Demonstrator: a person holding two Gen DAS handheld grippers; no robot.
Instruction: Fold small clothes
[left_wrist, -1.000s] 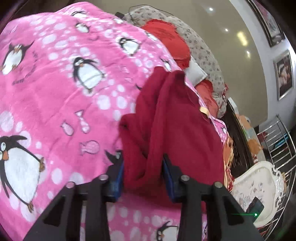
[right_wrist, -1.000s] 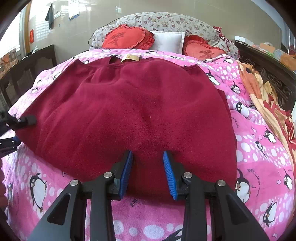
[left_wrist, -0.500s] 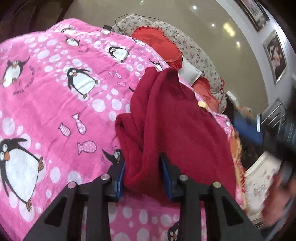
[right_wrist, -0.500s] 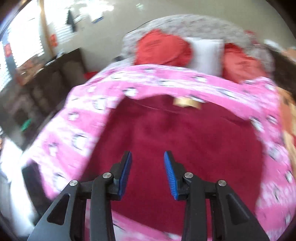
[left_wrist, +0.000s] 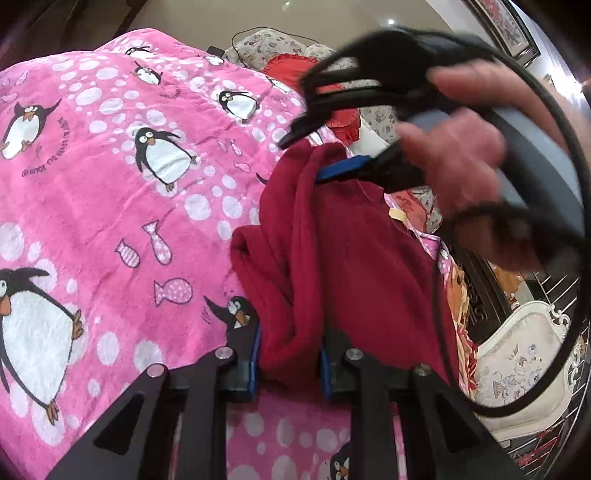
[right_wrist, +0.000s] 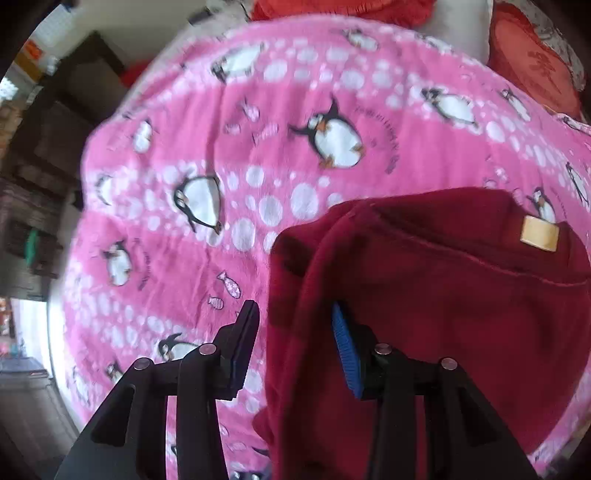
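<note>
The left hand-held gripper (left_wrist: 290, 363) is closing on the top's (left_wrist: 354, 266) near hem to anchor it, while the right hand-held gripper (right_wrist: 295, 345), jaws opening and apparently empty, straddles the far folded edge.

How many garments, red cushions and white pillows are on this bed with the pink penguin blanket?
dark red garment: 1
red cushions: 2
white pillow: 1
Total: 4
</note>
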